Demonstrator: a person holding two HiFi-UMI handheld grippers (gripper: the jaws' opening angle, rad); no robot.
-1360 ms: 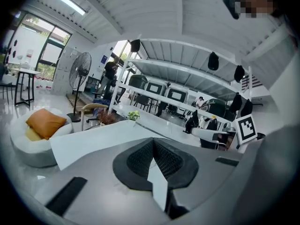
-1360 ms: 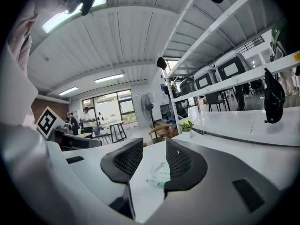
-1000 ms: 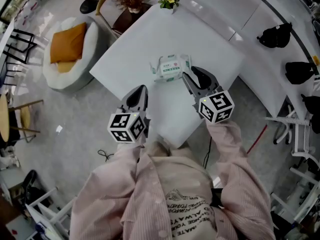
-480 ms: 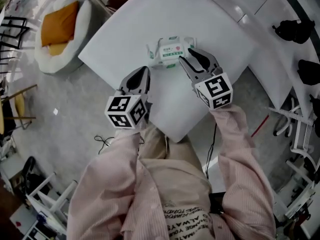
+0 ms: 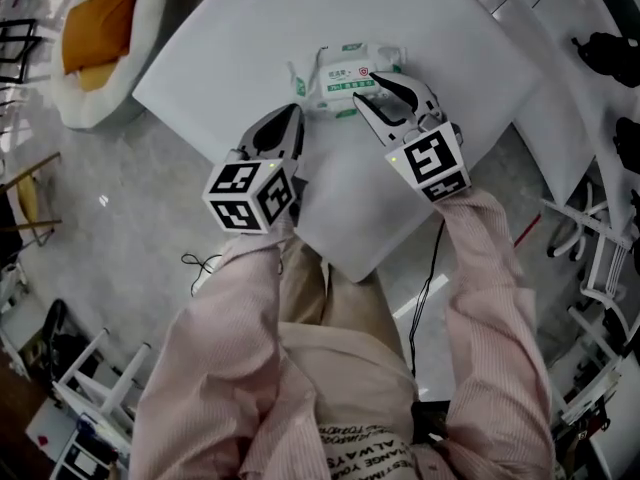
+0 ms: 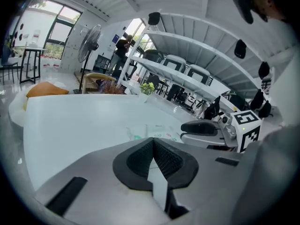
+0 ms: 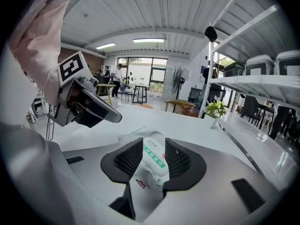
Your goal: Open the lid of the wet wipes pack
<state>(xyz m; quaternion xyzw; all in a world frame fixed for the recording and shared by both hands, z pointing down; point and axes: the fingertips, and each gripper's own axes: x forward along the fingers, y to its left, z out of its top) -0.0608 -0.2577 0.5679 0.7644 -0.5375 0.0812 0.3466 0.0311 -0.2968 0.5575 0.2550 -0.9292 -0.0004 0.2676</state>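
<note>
The wet wipes pack [image 5: 348, 76] is white with green print and lies flat on the white table [image 5: 240, 38]. My right gripper [image 5: 368, 88] is open, and its jaws stand either side of the pack's near right end. In the right gripper view the pack [image 7: 154, 162] shows in the gap between the two black pads [image 7: 129, 161], and I cannot tell whether they touch it. My left gripper [image 5: 288, 118] is shut on nothing, a little to the left of the pack and nearer to me. The left gripper view shows the pack [image 6: 152, 132] ahead and the right gripper [image 6: 206, 128] beside it.
The table's near edge [image 5: 350, 268] runs under both grippers. A white beanbag with an orange cushion [image 5: 95, 28] sits on the floor to the left. A long white counter with black bags [image 5: 610, 53] runs along the right. A small plant [image 7: 215, 109] stands at the table's far side.
My right gripper has moved forward to the pack and now straddles its near end. The left gripper has stayed shut beside it. The head camera has moved closer.
</note>
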